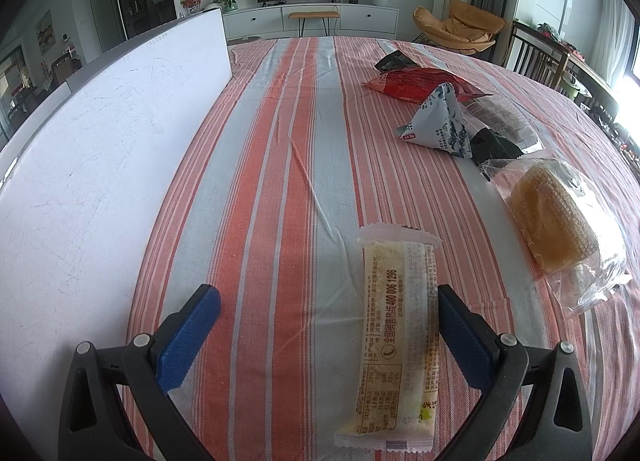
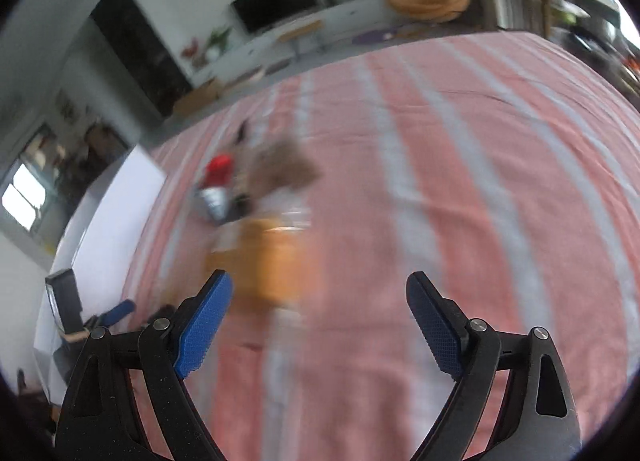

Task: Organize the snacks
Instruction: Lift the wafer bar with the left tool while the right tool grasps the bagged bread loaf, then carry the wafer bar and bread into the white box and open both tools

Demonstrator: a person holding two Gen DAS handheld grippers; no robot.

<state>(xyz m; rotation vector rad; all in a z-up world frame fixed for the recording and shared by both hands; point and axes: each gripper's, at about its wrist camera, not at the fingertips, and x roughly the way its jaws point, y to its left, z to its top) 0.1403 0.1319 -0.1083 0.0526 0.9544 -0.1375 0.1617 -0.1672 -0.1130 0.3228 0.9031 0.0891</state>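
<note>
Evidently the left gripper (image 1: pixel 329 335), jaws apart, is straddling the light, crushable cake bar (image 1: pixel 396 345), best pinched mid-length across its narrow width, while the right gripper (image 2: pixel 320 321) is hanging wide open.

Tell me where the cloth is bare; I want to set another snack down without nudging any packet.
The widest bare stretch of striped cloth runs between the white board and the pale long packet, up to the far edge. It is crowded right of there: the red bag, the blue-and-white packet and the wrapped bread sit close together.
</note>
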